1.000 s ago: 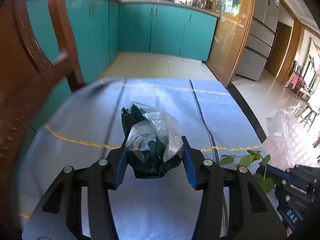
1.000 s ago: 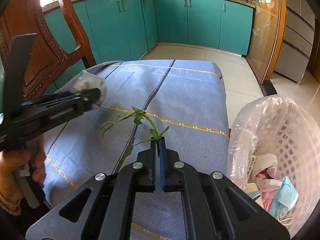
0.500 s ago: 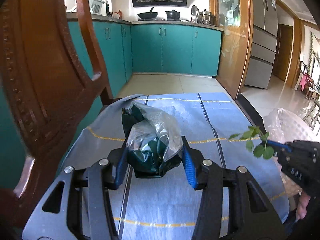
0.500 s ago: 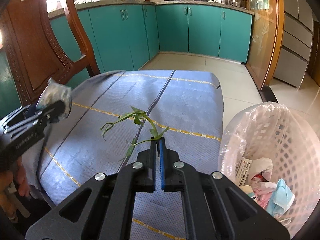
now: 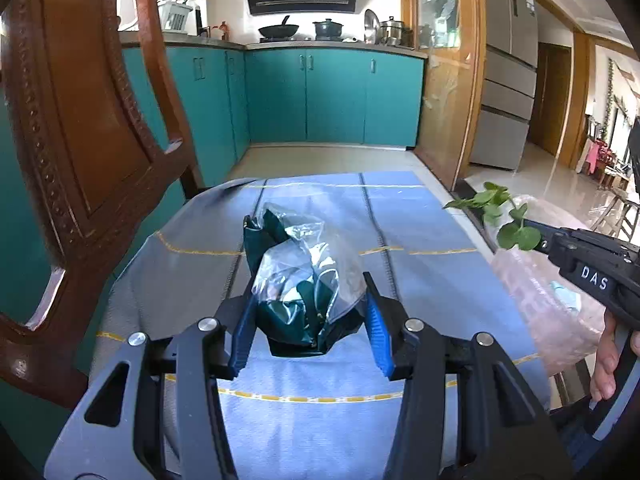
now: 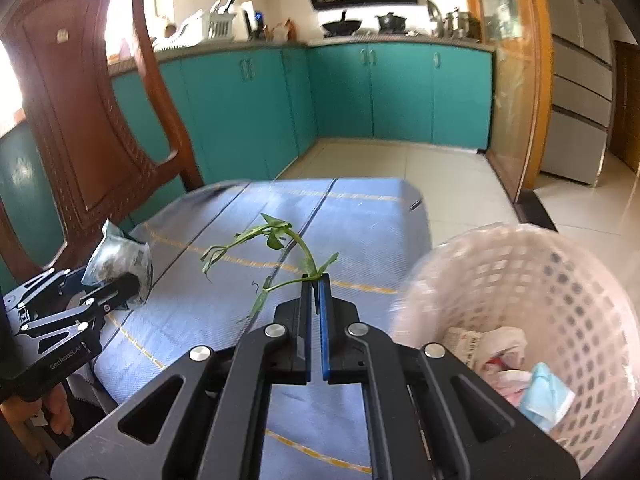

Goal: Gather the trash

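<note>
Left wrist view, table: a blue striped cloth (image 5: 420, 280) covers it, with a carved wooden chair (image 5: 80, 160) at its left edge; both pieces of trash are lifted clear of the cloth.
Basket: the white lattice trash basket (image 6: 540, 280) stands off the table's right edge, lined with a thin plastic bag and already holding paper, wrappers and a blue mask.
Left gripper: the left gripper (image 5: 308, 316) is about half open, its blue pads pressed on both sides of a crumpled wad (image 5: 304, 280) of dark green wrapper and clear plastic.
Right gripper: the right gripper (image 6: 316, 300) is closed almost fully, pinching the base of a leafy green sprig (image 6: 276, 248) whose stem arches out to the left over the cloth.
Position: the sprig is near the basket's rim but not yet over the opening; the wad is well to the left.
Risk, wad: springy plastic may slide out of the pads if the grip eases in transit.
Risk, sprig: light and trailing, it may snag the liner or rim and fall outside, or cling to the pads on release.
Risk, tools: both heading for one basket could collide.
</note>
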Demonstrator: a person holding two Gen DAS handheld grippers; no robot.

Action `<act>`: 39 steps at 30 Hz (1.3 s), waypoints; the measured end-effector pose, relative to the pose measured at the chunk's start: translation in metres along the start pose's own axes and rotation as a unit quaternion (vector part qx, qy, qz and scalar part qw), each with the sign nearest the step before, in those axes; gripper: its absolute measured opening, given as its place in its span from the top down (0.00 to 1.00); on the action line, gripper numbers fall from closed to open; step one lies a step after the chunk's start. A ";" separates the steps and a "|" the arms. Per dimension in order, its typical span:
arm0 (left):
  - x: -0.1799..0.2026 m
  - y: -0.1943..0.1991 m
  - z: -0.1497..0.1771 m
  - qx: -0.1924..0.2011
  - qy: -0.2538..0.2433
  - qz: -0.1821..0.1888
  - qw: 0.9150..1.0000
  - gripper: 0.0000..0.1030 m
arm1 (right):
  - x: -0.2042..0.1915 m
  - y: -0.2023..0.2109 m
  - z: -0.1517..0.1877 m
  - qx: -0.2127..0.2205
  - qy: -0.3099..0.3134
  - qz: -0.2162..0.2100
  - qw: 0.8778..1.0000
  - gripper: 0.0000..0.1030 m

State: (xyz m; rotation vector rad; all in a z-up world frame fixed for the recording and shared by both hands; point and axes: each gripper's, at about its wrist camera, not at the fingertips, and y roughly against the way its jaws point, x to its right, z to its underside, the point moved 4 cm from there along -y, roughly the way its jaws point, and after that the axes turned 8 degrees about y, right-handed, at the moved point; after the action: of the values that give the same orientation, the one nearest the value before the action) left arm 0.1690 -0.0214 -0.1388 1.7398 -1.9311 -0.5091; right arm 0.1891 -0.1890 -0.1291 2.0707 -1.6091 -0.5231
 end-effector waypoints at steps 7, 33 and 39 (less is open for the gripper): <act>0.043 0.006 -0.016 -0.007 0.000 0.075 0.997 0.53 | 0.068 0.051 0.000 0.058 -0.054 0.056 0.995 0.96; 0.197 -0.040 0.005 -0.088 -0.051 0.177 0.979 0.17 | 0.151 0.064 0.048 -0.044 -0.123 0.110 0.985 0.56; 0.150 -0.020 0.000 -0.055 -0.037 0.130 0.989 0.10 | 0.150 0.075 0.048 -0.007 -0.141 0.115 0.983 0.35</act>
State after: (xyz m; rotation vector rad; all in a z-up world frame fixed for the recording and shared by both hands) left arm 0.1750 -0.1728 -0.1338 1.3925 -2.1011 -0.5780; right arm 0.1390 -0.3566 -0.1275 1.8293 -1.9692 -0.7687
